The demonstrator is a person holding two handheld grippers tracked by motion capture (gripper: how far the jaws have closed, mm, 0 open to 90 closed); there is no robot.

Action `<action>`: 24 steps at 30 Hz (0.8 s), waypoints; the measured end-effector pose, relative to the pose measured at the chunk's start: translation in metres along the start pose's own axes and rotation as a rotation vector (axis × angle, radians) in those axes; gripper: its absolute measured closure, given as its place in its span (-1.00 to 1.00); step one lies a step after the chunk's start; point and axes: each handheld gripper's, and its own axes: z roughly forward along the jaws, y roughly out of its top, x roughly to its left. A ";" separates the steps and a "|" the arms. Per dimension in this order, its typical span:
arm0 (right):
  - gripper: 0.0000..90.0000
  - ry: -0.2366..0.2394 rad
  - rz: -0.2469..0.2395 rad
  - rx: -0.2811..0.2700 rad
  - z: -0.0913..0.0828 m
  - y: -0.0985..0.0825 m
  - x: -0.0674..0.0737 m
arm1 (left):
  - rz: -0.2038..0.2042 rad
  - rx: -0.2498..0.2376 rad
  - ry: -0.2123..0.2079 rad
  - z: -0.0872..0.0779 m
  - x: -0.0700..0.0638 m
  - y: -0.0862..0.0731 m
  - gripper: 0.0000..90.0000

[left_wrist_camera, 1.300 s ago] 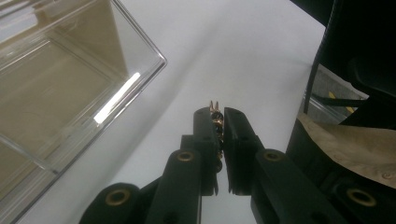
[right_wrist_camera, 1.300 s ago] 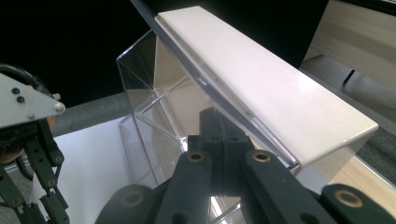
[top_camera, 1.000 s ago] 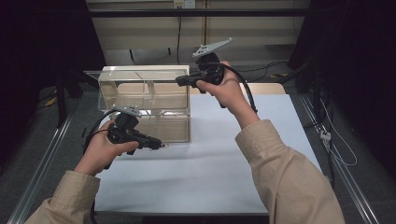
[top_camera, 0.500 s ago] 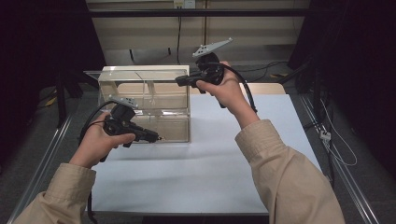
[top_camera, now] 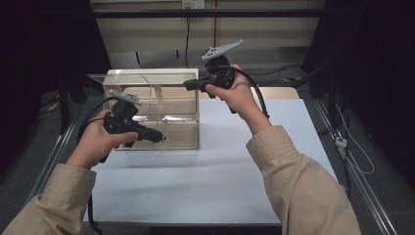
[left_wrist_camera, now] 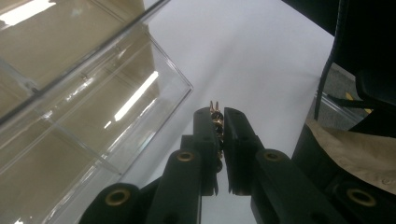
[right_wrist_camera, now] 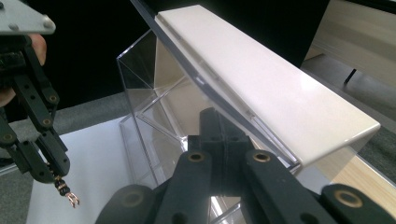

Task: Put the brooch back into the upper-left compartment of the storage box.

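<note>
A clear acrylic box [top_camera: 161, 122] with inner dividers stands at the back left of the white mat. Its lid [top_camera: 147, 76] is raised; in the right gripper view the lid [right_wrist_camera: 261, 79] slants overhead with a white slab along its top. My right gripper [top_camera: 188, 84] is shut on the lid's right edge, jaws together [right_wrist_camera: 217, 135]. My left gripper [top_camera: 161, 137] hovers in front of the box, shut on a small gold-coloured beaded piece [left_wrist_camera: 215, 113] that sticks out past its jaws. That piece [right_wrist_camera: 69, 196] also dangles from the left gripper [right_wrist_camera: 52, 176] in the right gripper view.
The white mat [top_camera: 220, 186] covers the table in front and to the right of the box. Metal rails [top_camera: 364, 191] run along both sides. Cables [top_camera: 352, 152] lie on the grey floor at the right, and a wooden strip [top_camera: 279, 92] sits behind the mat.
My left gripper has risen a little and drawn closer to the box's front with the small piece in it. The right gripper and the lid have stayed put.
</note>
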 end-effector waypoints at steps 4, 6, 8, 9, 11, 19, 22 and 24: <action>1.00 0.001 0.005 -0.001 0.000 0.000 0.000 | 0.003 0.005 0.008 -0.002 0.000 0.002 0.88; 1.00 0.001 0.004 -0.001 0.001 0.000 0.000 | 0.004 0.007 0.012 -0.004 0.000 0.003 0.88; 1.00 0.001 0.004 -0.001 0.001 0.000 0.000 | 0.001 0.004 0.012 -0.005 0.001 0.004 0.88; 1.00 0.002 0.004 -0.002 0.001 0.000 0.000 | 0.006 0.010 0.016 -0.006 0.001 0.004 0.88; 1.00 0.002 0.005 -0.002 0.001 0.000 0.000 | 0.002 0.005 0.016 -0.007 0.002 0.004 0.88; 1.00 0.003 0.003 -0.001 0.000 0.000 0.000 | 0.002 0.003 0.038 -0.012 0.006 0.008 0.88; 1.00 0.003 0.003 0.000 0.000 0.000 0.000 | 0.001 0.006 0.045 -0.014 0.006 0.009 0.88; 1.00 0.003 0.004 0.001 0.000 0.000 0.000 | 0.000 0.008 0.053 -0.015 0.006 0.010 0.88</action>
